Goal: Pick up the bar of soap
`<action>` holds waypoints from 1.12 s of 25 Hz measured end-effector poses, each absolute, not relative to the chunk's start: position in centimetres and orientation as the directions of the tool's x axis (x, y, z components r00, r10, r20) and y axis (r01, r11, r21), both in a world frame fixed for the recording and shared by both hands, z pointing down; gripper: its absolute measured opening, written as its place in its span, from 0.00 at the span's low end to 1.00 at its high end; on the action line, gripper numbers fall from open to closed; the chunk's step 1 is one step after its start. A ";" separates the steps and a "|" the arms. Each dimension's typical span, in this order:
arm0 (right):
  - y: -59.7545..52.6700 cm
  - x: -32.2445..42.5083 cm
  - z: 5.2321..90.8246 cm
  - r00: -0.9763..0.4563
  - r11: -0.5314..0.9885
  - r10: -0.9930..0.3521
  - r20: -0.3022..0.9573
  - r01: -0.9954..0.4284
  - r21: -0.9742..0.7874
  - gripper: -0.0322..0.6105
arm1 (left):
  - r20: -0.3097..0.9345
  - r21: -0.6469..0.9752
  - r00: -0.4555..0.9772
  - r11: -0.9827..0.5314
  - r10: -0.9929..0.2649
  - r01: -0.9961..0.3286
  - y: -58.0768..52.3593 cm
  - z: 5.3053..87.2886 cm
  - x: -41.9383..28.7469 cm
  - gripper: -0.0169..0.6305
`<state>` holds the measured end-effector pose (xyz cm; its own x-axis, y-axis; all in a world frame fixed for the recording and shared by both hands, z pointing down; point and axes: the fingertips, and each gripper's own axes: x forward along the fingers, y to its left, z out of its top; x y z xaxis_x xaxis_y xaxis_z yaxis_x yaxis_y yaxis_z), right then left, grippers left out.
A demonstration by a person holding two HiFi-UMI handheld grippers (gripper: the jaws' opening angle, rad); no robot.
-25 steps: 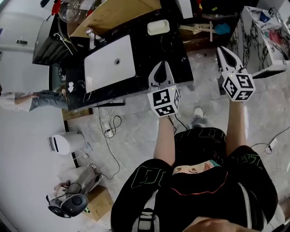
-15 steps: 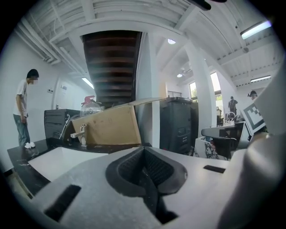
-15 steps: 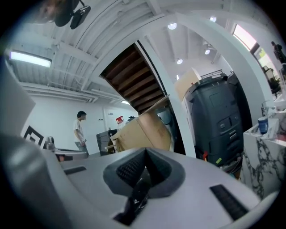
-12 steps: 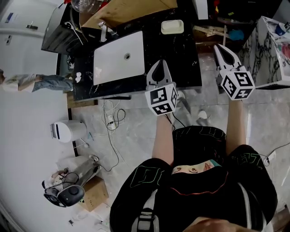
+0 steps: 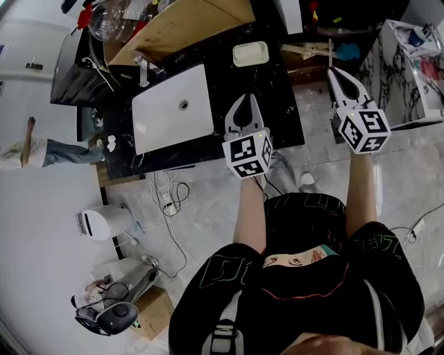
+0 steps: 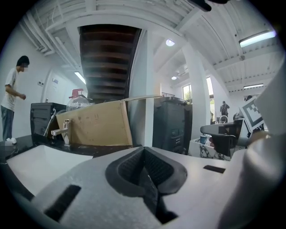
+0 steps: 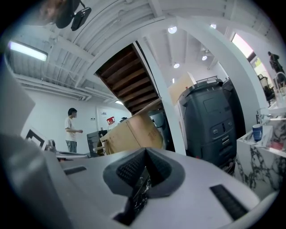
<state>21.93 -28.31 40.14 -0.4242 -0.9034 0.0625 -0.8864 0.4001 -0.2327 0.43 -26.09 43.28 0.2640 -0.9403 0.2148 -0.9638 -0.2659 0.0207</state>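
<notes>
Left arm: the bare left forearm (image 5: 251, 208) is being stretched straight ahead from the body, wrist in line with it, the marker cube (image 5: 247, 154) being carried at the near end.
Left gripper (image 5: 244, 99): it is being held over the front part of the black counter (image 5: 274, 90), just right of the white sink (image 5: 173, 107), tips being pointed away from the person. Its jaws are being pressed together, with nothing between them.
Right arm: the right forearm (image 5: 361, 197) is being extended forward alongside the left one, its gripper being carried farther from the body than the left.
Right gripper (image 5: 334, 71): it is being held above the marble floor (image 5: 312, 132), off the counter's right edge, between the counter and the marble-topped table (image 5: 409, 76). The jaws are being held closed tip to tip, only a thin seam being shown in the right gripper view. It is empty.
Bar of soap (image 5: 250, 53): a cream, rounded block is being left lying at the far side of the counter, beyond the sink's far right corner. It is ahead of the left gripper and well apart from both grippers, being touched by neither.
Behind the sink: a faucet (image 5: 141, 66) and a leaning cardboard sheet (image 5: 187, 21) are being shown.
Bystander: a standing person (image 5: 48, 151) is being seen well off to the left.
</notes>
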 end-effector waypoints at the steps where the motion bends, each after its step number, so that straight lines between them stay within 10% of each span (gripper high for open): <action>1: -28.7 21.5 40.3 -0.430 0.405 -0.900 0.068 -0.885 -0.232 0.06 | 0.219 0.025 0.260 -0.261 -0.941 -0.965 -26.5 43.5 0.1 0.04; 28: -41.9 9.0 41.7 -0.569 0.558 -0.799 0.193 -0.822 -0.113 0.06 | 0.277 0.164 0.224 -0.184 -0.934 -0.969 -34.8 47.9 -8.9 0.04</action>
